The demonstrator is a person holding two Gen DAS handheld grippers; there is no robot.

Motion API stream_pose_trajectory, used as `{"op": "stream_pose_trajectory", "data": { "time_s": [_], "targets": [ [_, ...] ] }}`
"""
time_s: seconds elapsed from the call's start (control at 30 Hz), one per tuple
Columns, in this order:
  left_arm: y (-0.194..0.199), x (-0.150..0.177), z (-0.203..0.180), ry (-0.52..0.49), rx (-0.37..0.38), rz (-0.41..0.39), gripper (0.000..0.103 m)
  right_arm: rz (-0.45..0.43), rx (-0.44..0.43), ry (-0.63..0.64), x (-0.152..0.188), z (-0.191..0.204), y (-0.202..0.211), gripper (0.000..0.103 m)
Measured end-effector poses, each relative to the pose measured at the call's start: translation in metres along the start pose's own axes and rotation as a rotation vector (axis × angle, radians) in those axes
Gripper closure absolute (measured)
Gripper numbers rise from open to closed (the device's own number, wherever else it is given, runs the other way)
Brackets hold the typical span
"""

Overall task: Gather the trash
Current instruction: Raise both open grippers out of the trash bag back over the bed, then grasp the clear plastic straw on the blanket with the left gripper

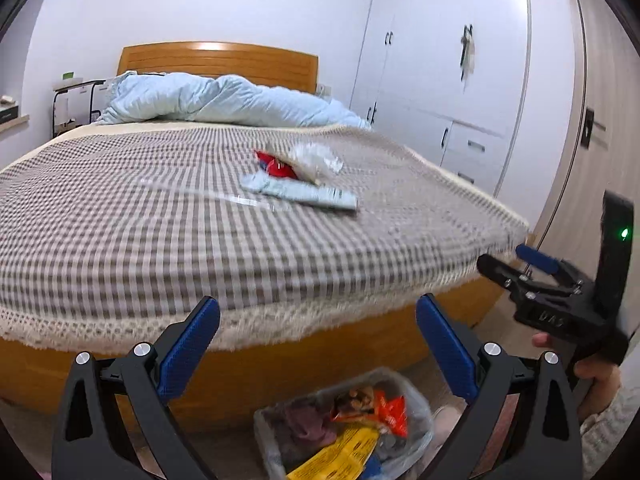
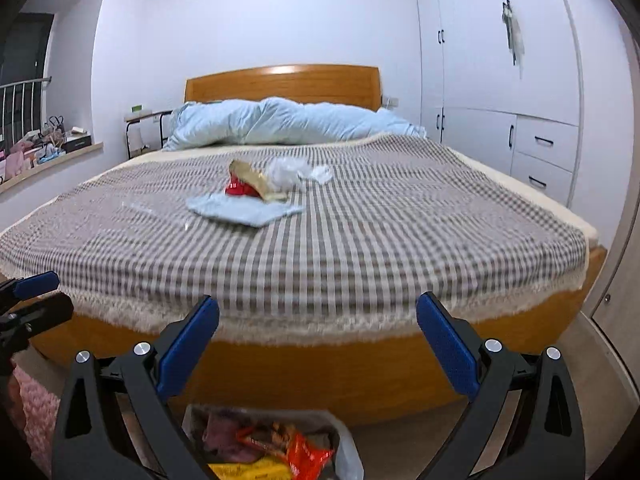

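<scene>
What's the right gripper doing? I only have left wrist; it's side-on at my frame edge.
Observer: The right gripper has its jaws wide open with nothing between them, and it faces the foot of the bed.
Operator: The pile's blurred for me. What's on the red packet?
Observer: A tan wrapper lies across the red packet, with crumpled clear plastic beside it.
Operator: Anything left of the bed?
Observer: A window ledge with pink bags and a dark box on it. None of that looks like loose trash.
</scene>
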State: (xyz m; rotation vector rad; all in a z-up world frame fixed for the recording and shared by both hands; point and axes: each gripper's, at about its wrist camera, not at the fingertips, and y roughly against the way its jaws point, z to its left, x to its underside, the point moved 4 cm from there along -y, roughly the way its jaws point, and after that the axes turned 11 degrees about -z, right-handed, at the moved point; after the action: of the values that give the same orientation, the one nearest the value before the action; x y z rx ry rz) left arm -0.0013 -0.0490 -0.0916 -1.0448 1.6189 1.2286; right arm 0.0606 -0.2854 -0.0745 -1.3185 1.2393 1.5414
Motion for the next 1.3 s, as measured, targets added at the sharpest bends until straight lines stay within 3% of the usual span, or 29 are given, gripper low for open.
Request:
{"op": "stream_pose_trajectory", "data": {
  "time_s": [0.37, 0.67, 0.87, 0.97, 1.3],
  "targets": [
    [-0.024, -0.063, -0.001, -0.026, 0.019, -0.133, 0.008, -0.147, 0.005, 0.032, -0.052, 0.007, -0.032, 0.008],
    [-0.060, -0.112, 0.027, -0.038, -0.029, -0.206, 0.008, -0.286, 0.053, 0.006, -0.096, 0.011, -0.079, 0.008],
    [-0.095, -0.135, 0.059, -0.008, -0.052, -0.235, 0.008, -0.269, 0.069, -0.146, -0.096, -0.004, -0.115, 0.008],
    [-0.109, -0.130, 0.077, 0.054, -0.043, -0.207, 0.008, -0.247, 0.040, -0.188, -0.091, -0.002, -0.128, 0.008],
    [-0.134, -0.102, 0.101, 0.075, -0.111, -0.067, 0.008, -0.180, 0.046, -0.099, -0.082, 0.030, -0.143, 0.008]
  ]
}}
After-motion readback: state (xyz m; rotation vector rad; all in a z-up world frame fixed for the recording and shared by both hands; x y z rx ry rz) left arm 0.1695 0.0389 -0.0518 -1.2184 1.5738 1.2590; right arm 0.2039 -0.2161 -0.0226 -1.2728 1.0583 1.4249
